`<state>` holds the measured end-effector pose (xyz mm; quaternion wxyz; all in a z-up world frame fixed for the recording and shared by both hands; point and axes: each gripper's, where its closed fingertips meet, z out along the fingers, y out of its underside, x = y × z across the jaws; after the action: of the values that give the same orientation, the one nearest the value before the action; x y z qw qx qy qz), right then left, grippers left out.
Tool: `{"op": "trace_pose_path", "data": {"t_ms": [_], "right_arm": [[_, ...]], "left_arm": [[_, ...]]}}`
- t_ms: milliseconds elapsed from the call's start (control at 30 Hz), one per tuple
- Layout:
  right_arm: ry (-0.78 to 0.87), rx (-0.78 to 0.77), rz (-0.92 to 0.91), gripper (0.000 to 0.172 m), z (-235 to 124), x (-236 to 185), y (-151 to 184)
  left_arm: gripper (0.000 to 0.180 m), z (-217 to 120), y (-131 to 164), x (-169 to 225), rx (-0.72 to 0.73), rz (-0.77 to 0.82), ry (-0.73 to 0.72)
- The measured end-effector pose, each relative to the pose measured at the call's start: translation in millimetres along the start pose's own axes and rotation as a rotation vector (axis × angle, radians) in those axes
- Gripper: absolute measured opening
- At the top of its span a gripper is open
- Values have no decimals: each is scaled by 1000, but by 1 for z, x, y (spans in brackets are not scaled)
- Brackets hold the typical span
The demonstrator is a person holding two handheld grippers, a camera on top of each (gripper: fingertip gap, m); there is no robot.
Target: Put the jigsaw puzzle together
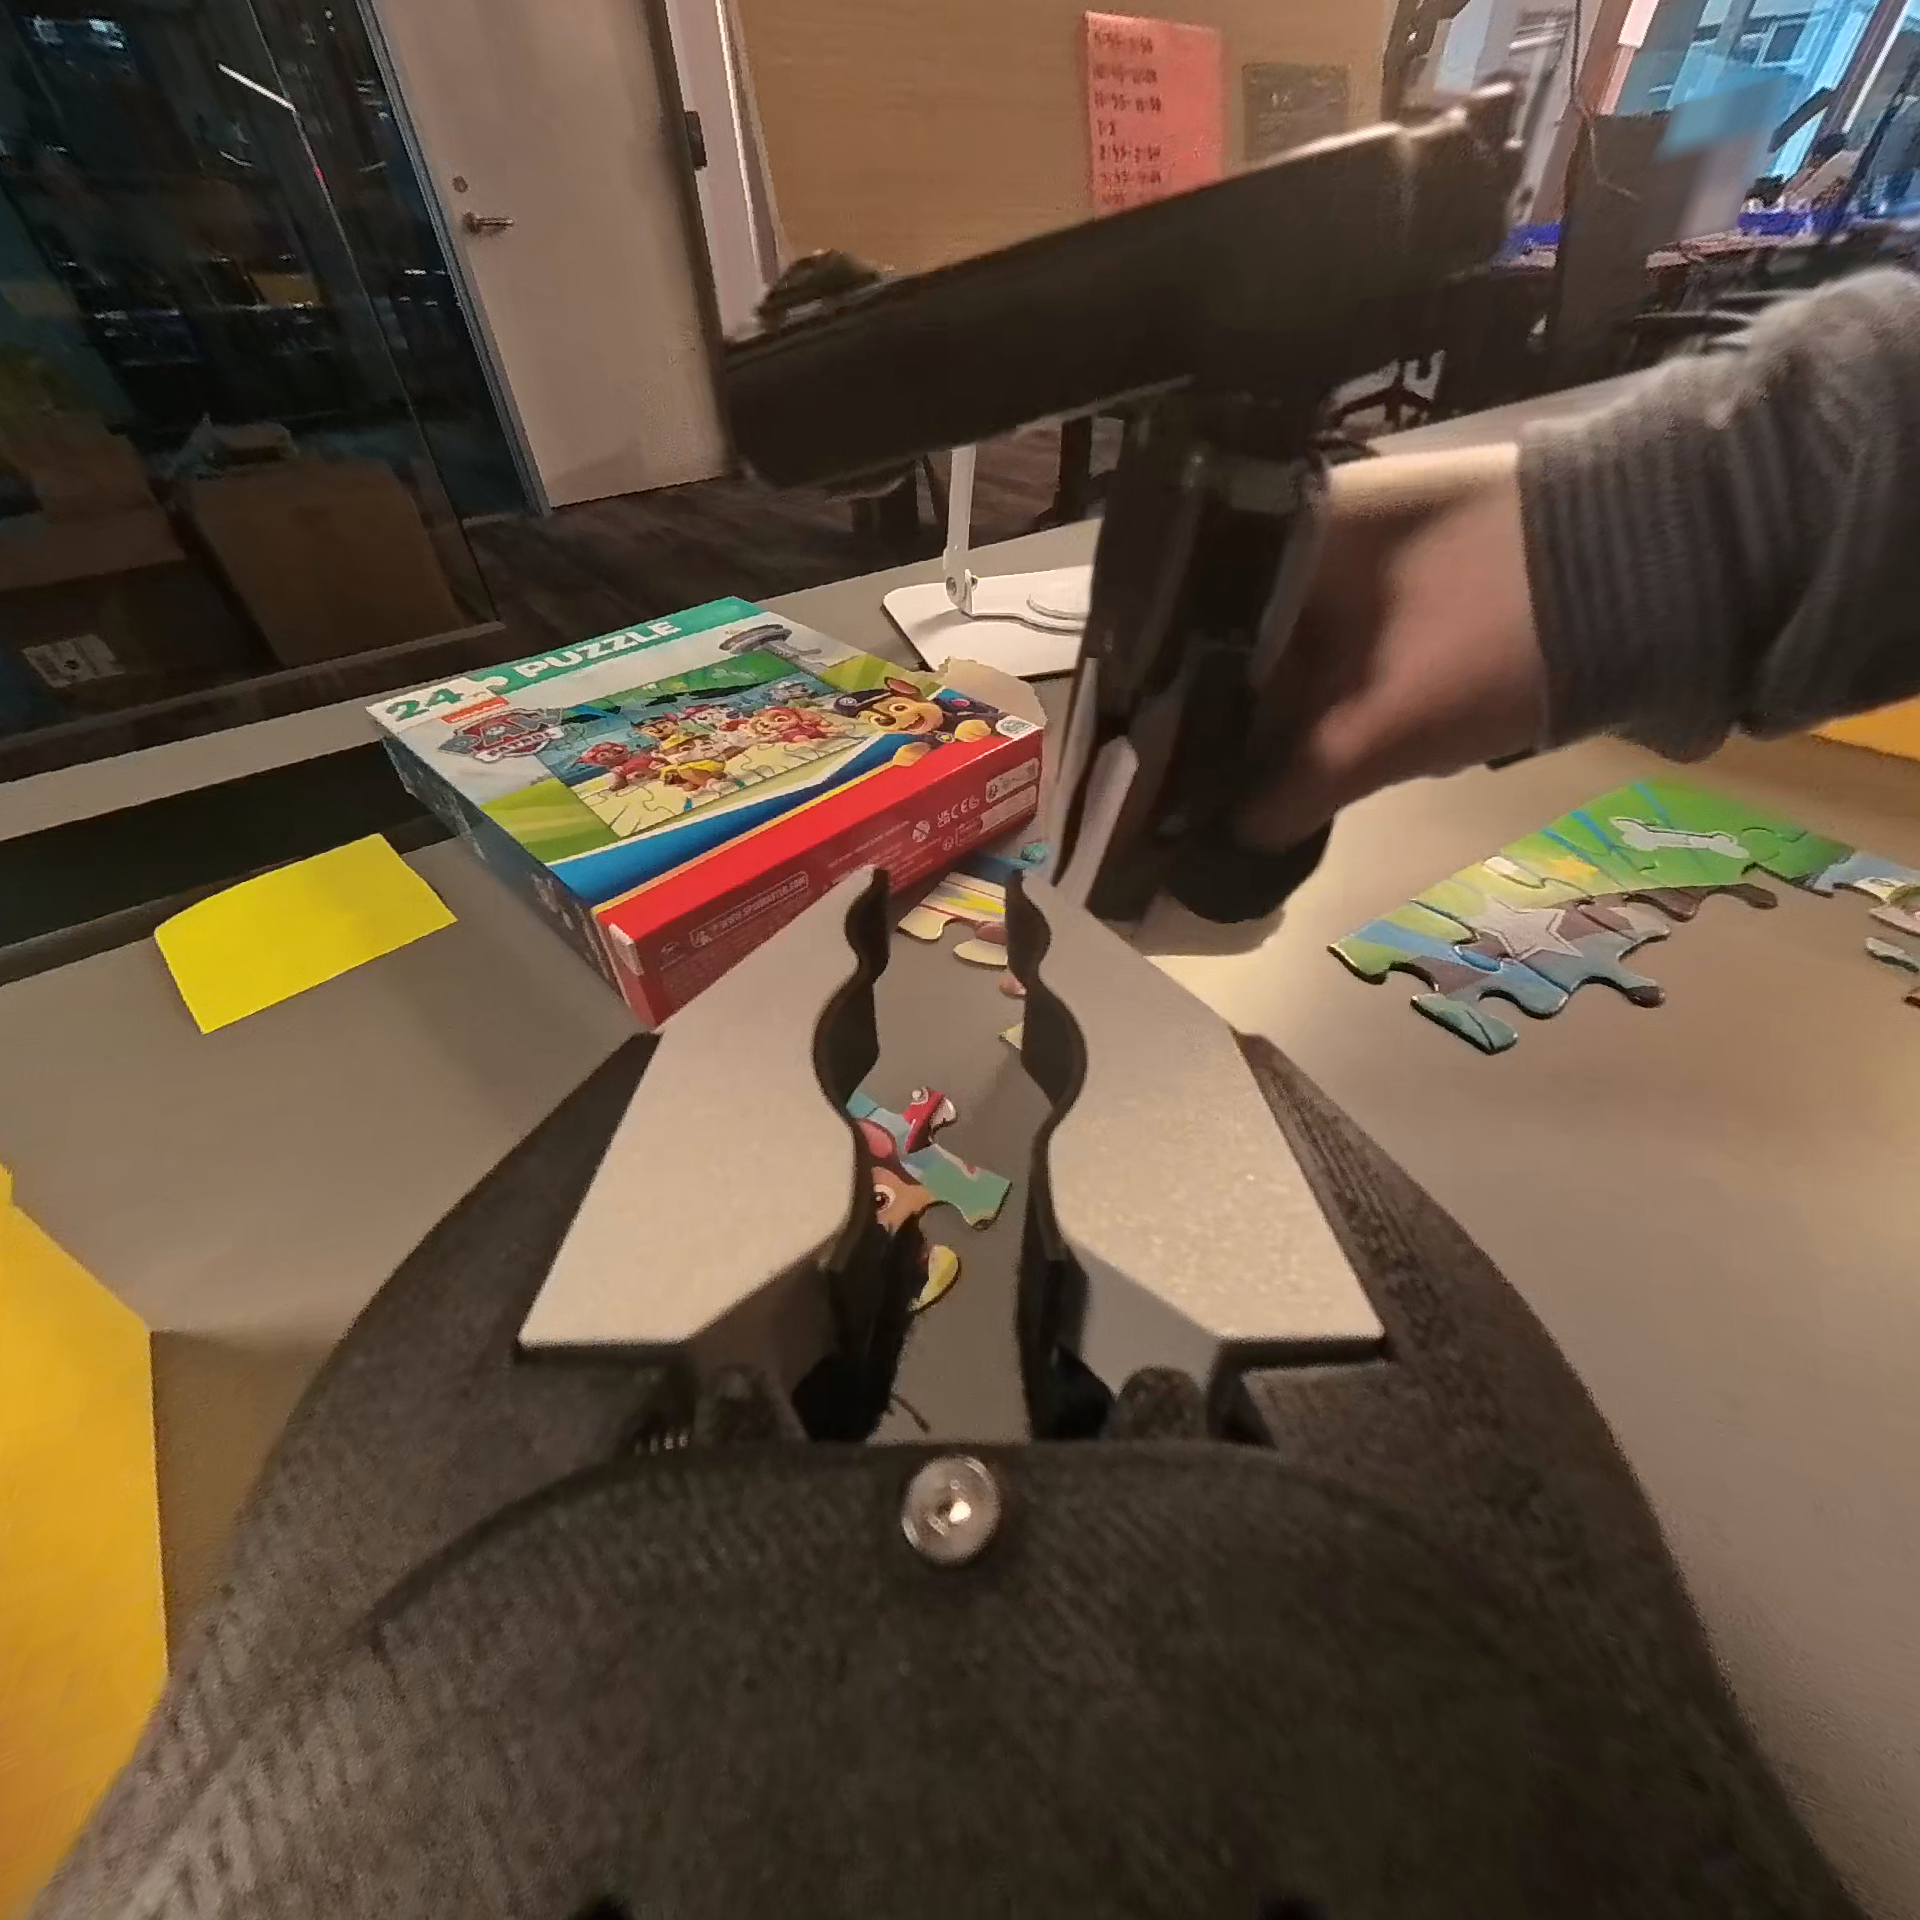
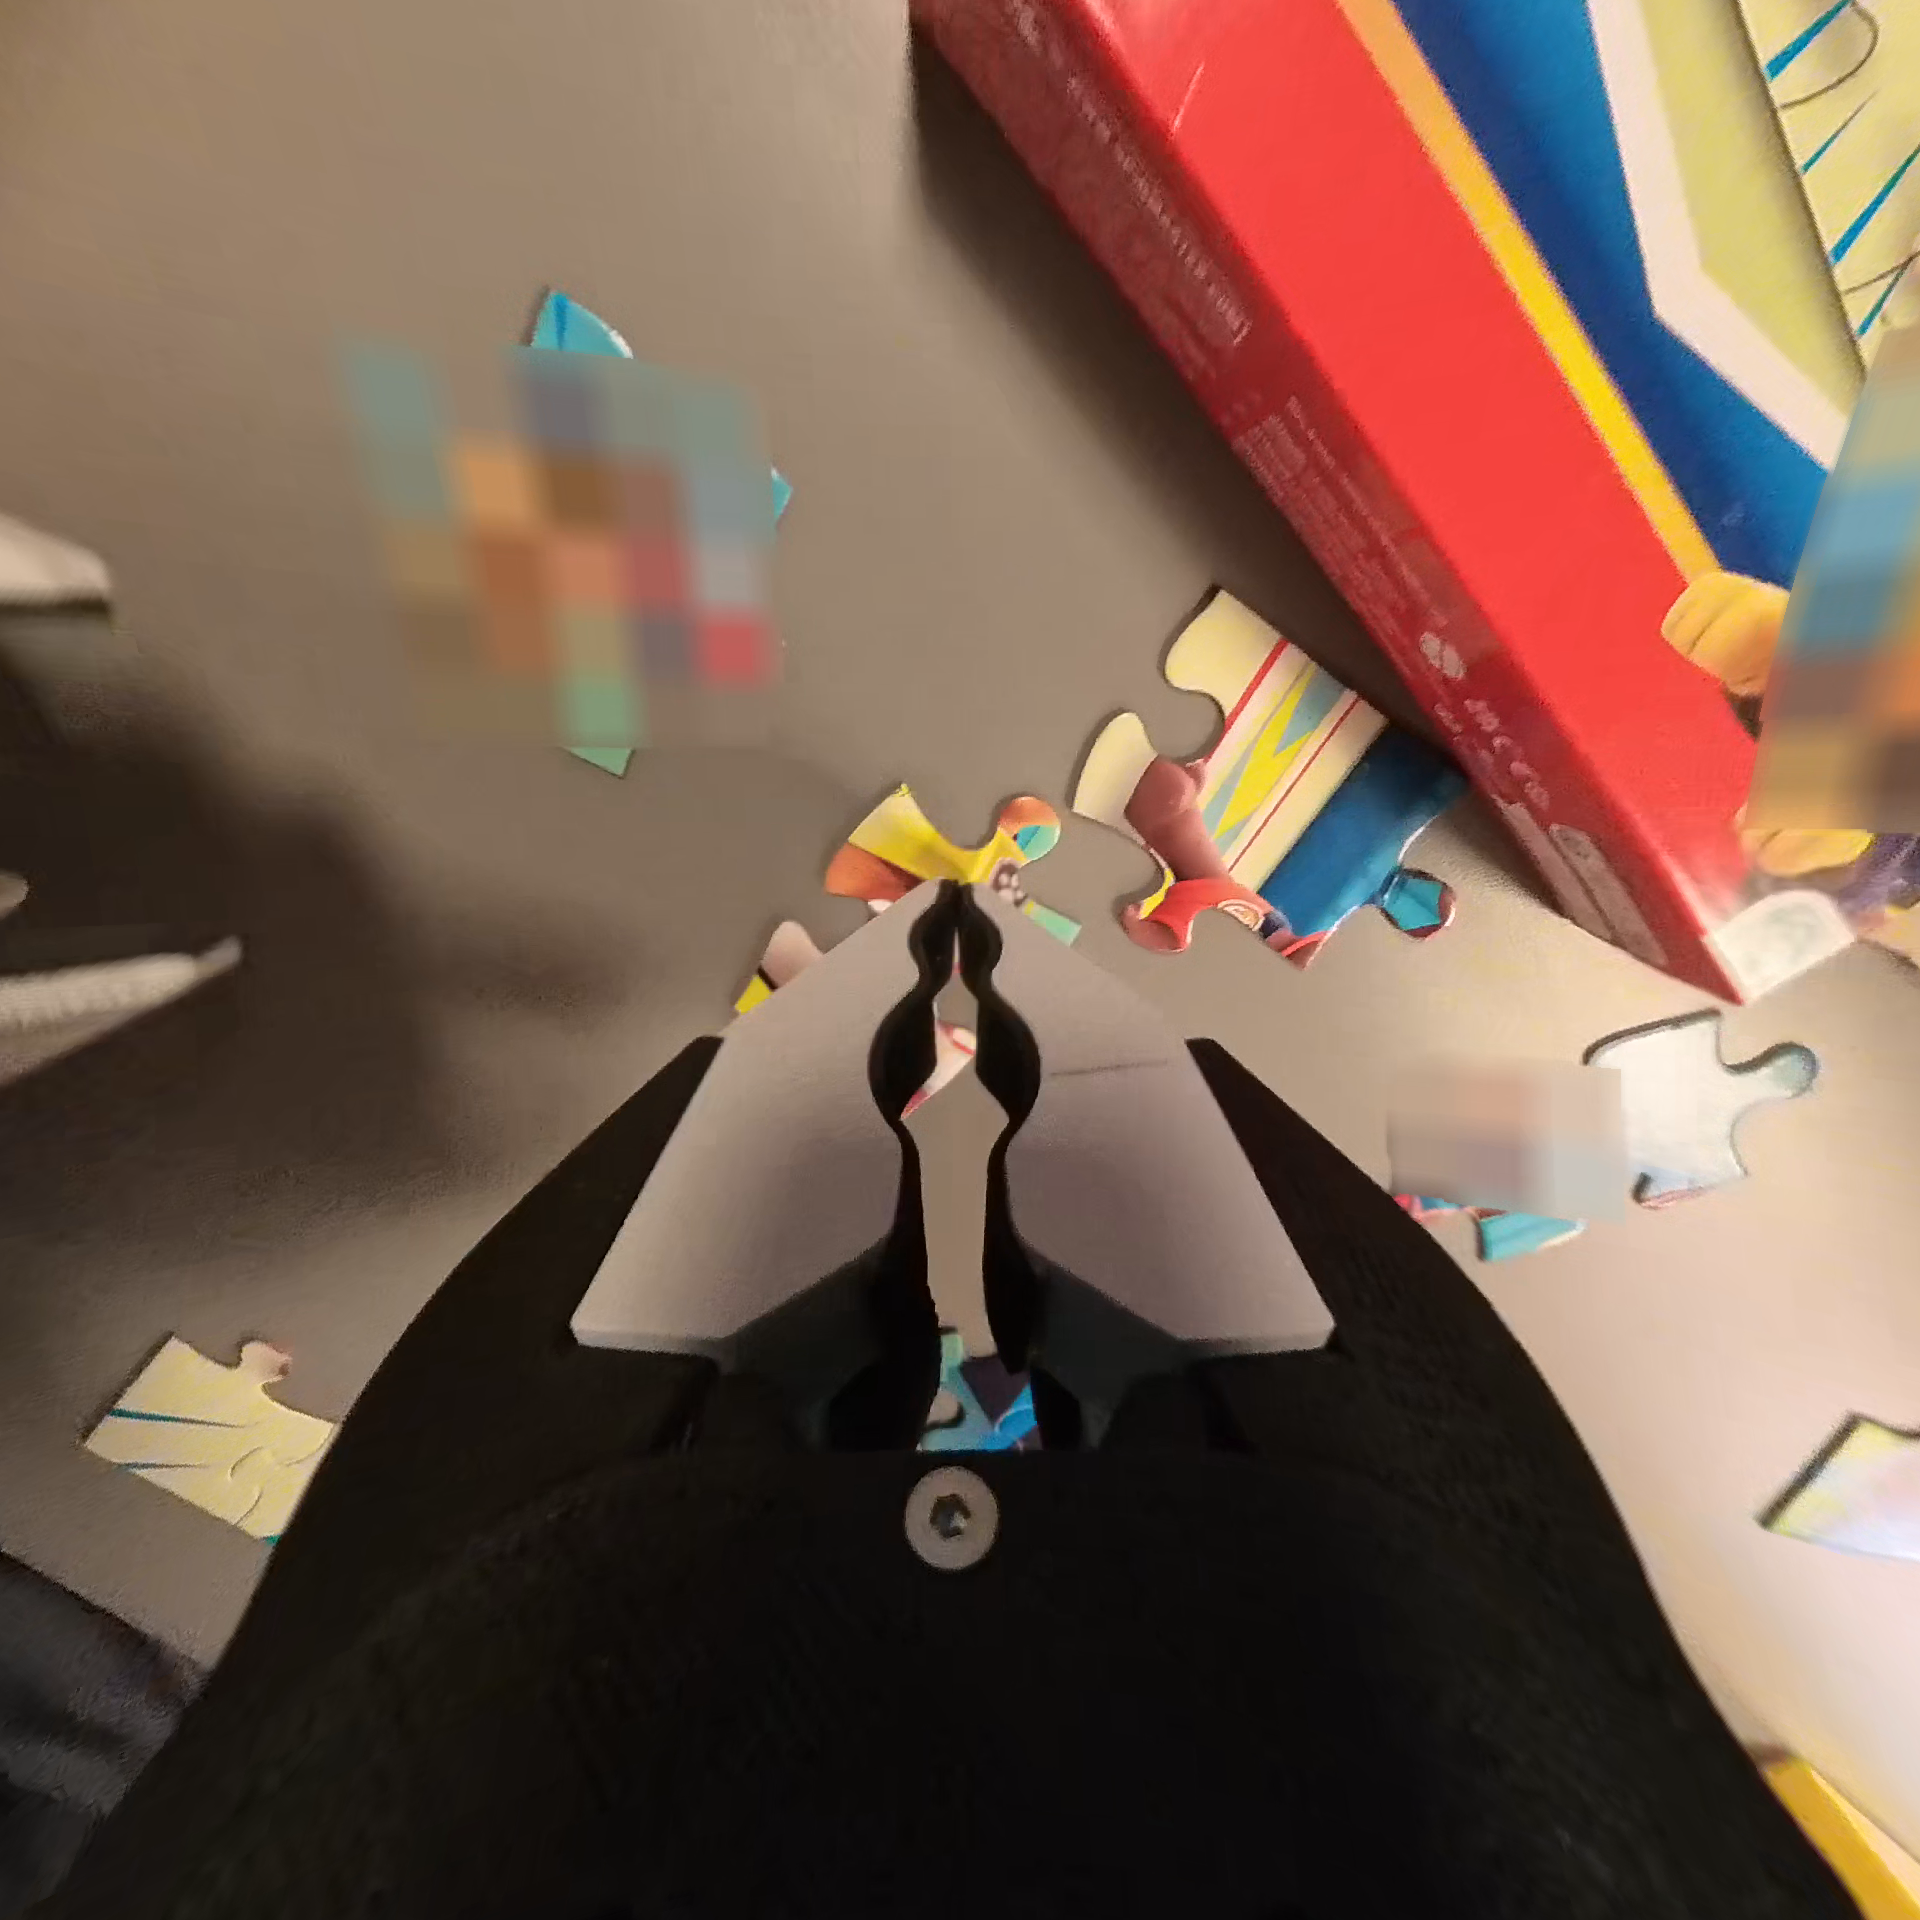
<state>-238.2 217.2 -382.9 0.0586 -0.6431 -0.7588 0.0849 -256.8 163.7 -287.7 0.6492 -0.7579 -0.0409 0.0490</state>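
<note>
In the right wrist view my right gripper [image 2: 951, 896] points down at the grey table [image 2: 520, 935]. Its fingertips are together at the near edge of a yellow-and-orange puzzle piece [image 2: 914, 842] that lies flat and runs on under the fingers. My left gripper [image 1: 943, 888] is open and hovers over the table. A puzzle piece with a cartoon dog [image 1: 914, 1164] lies on the table below its gap, untouched. The right gripper also shows in the left wrist view [image 1: 1091, 831], tip down by the puzzle box [image 1: 727, 748]. An assembled puzzle section [image 1: 1558, 935] lies to the right.
The red-sided box [image 2: 1351, 364] stands just beyond the right gripper, with a striped piece [image 2: 1247, 810] partly against it. Loose pieces lie around [image 2: 1704, 1101], [image 2: 208, 1434]. A yellow sheet [image 1: 301, 925] and a white stand base [image 1: 997, 613] are on the table. A sleeved hand [image 1: 1714, 520] holds the right gripper. The left gripper's tips are roughly 11 cm from the right gripper's.
</note>
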Motion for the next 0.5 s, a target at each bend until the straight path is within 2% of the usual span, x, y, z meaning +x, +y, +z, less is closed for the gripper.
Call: {"op": "trace_pose_path", "data": {"t_ms": [333,367,400,467,500], "right_arm": [[-69,45,-73,0,-7,-24,33],[-61,77,-91,9,-8,-22,30],[-72,117,-118,25,-10,-22,25],[-138,199,-224,66,-12,-33,16],[-148,206,-314,71,-11,-36,18]], "left_arm": [[22,1,1,4,-7,-6,20],[22,1,0,4,-7,-2,20],[22,1,1,5,-8,1,21],[22,1,1,6,-12,5,22],[21,1,1,6,-13,6,23]]}}
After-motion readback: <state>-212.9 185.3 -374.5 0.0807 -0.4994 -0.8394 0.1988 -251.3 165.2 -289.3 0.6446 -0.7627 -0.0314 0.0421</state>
